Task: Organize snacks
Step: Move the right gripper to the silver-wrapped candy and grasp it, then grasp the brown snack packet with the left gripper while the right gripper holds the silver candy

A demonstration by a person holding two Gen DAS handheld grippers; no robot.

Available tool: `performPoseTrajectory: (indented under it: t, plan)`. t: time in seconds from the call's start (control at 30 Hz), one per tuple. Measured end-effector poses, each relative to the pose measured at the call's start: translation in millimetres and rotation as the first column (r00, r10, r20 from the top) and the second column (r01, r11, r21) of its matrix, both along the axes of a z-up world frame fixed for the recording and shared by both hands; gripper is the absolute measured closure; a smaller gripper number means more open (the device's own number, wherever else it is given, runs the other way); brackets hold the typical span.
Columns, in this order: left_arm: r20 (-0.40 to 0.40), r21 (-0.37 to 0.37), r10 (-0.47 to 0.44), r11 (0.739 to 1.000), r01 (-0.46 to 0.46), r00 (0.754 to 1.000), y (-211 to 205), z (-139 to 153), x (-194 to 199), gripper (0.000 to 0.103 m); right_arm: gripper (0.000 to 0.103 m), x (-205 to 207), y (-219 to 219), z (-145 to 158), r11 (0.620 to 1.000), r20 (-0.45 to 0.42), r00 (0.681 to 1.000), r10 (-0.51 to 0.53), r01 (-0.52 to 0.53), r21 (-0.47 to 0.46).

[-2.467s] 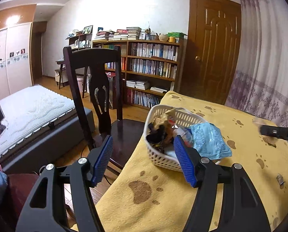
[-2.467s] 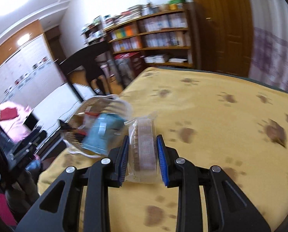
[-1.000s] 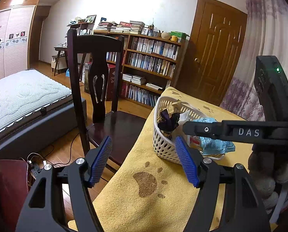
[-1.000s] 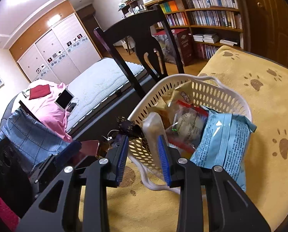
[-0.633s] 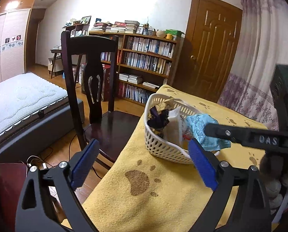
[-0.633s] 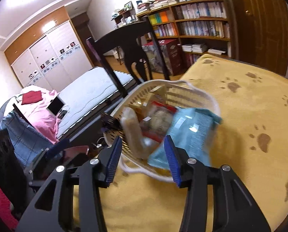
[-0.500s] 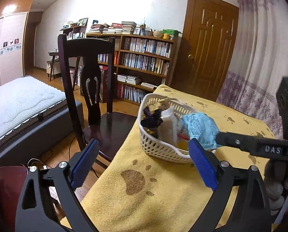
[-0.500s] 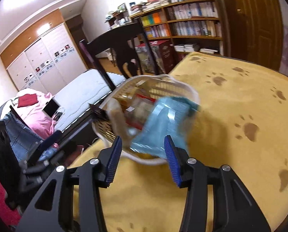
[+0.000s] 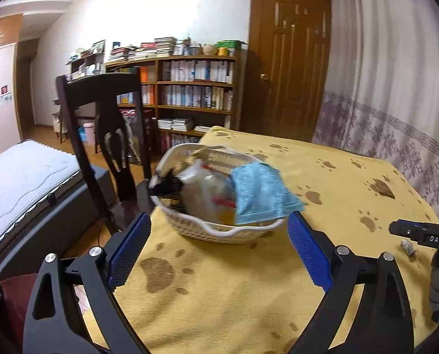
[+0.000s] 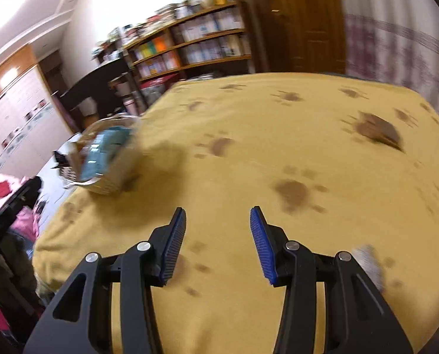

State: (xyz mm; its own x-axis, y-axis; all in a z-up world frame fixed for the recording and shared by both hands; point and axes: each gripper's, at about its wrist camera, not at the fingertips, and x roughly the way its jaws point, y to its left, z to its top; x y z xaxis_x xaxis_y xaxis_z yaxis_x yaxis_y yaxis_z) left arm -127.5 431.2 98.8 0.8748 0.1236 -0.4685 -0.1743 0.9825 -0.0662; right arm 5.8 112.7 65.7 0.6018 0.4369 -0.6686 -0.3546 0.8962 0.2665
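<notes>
A white plastic basket (image 9: 216,231) full of snack packs stands near the table's left edge, just beyond my left gripper (image 9: 219,247), which is wide open and empty. A light blue snack bag (image 9: 260,193) lies on top and hangs over the basket's right rim; a clear pack (image 9: 201,191) stands beside it. In the right wrist view the basket (image 10: 107,184) is blurred at the far left. My right gripper (image 10: 218,237) is open, empty, over bare cloth. A small wrapped snack (image 9: 408,246) lies on the cloth at the right.
The table wears a yellow cloth with brown paw prints (image 9: 219,309). A dark wooden chair (image 9: 101,135) stands at the table's left edge, a bed (image 9: 19,183) beyond it. A bookshelf (image 9: 190,94) and door (image 9: 287,65) are at the back.
My right gripper put the clear pack in the basket, opened, and swung away to the right. My left gripper opened wider and closed in on the basket.
</notes>
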Motion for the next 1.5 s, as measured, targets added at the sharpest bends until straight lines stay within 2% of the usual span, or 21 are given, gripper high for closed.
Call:
performPoseTrajectory:
  t: [0.13, 0.3, 0.5, 0.73, 0.9, 1.0, 1.2, 1.5]
  plan:
    - [-0.021, -0.003, -0.058, 0.998, 0.058, 0.998, -20.2, 1.9, 5.0, 0.008, 0.057, -7.2, -55.2, -13.2, 0.995, -0.006, 0.995, -0.100, 0.100, -0.022]
    - [-0.020, 0.030, -0.101, 0.994, 0.102, 0.995, -46.0, 10.2, 9.9, 0.008, 0.057, -13.3, -88.5, -28.1, 0.986, 0.014, 0.989, -0.149, 0.149, -0.075]
    - [-0.049, 0.058, -0.154, 0.986, 0.157, 0.987, -74.6, 12.7, 20.7, 0.008, 0.057, -14.8, -96.6, -44.7, 0.972, 0.027, 0.986, -0.164, 0.167, -0.166]
    - [-0.082, 0.084, -0.200, 0.975, 0.207, 0.976, -99.3, 11.0, 35.5, 0.008, 0.058, -0.4, -88.6, -57.0, 0.971, -0.012, 0.991, -0.136, 0.131, -0.199]
    - [-0.097, 0.088, -0.230, 0.967, 0.239, 0.968, -115.7, 12.6, 50.7, 0.008, 0.078, -2.3, -91.9, -56.6, 0.971, -0.012, 0.989, -0.149, 0.144, -0.191]
    - [-0.106, 0.093, -0.248, 0.962, 0.258, 0.963, -126.2, 12.6, 60.4, 0.008, 0.079, -4.0, -97.7, -55.6, 0.969, -0.014, 0.986, -0.164, 0.158, -0.191]
    - [-0.142, 0.093, -0.313, 0.940, 0.327, 0.939, -161.6, 7.3, 89.3, 0.008, 0.079, -6.3, -121.0, -45.5, 0.954, 0.020, 0.976, -0.216, 0.216, -0.207]
    - [-0.188, 0.070, -0.437, 0.887, 0.456, 0.880, -241.0, -10.9, 163.9, 0.008, 0.079, 1.5, -185.3, -44.7, 0.920, 0.037, 0.940, -0.340, 0.340, -0.196]
